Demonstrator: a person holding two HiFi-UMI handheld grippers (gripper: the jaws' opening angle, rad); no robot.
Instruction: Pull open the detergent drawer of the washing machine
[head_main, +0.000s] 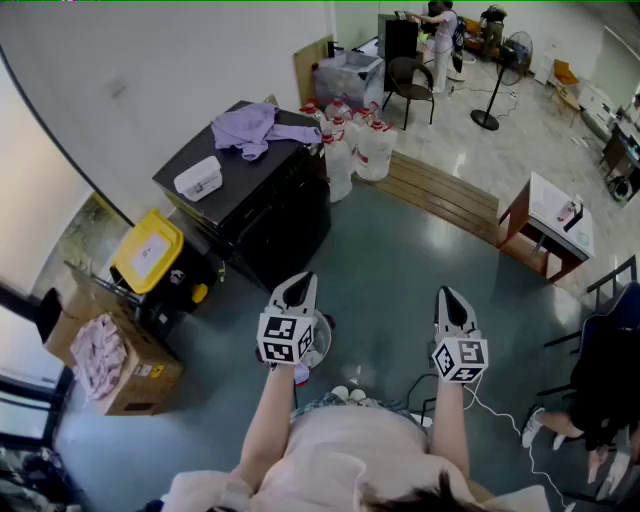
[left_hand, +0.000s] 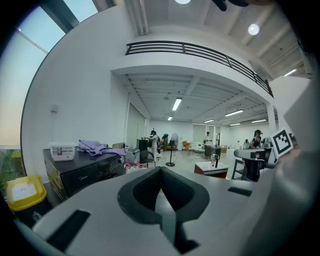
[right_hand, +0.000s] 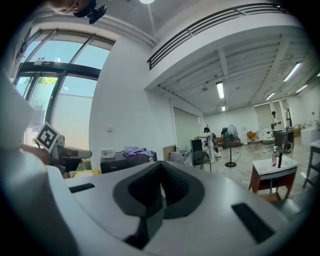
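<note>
The left hand-held gripper (left_hand: 161, 172) has its jaws pressed together with nothing between them. Beyond it, at left, stands a black washing machine (left_hand: 85, 172) with a white box (left_hand: 62, 150) and a crumpled purple cloth (left_hand: 95, 146) on top. A yellow-lidded bin (left_hand: 22, 192) sits at lower left.

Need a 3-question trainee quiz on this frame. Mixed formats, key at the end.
1. True or false: the left gripper is shut on the drawer of the black washing machine.
2. Multiple choice: what sits on the washing machine's top, apart from the crumpled purple cloth?
A) a white plastic box
B) a red bottle
C) a cardboard carton
3. Fill in: the jaws of the right gripper are ____, with nothing between them.

Key: 1 false, it is held in the air away from the machine, shut and empty; 2 A; 3 shut.
</note>
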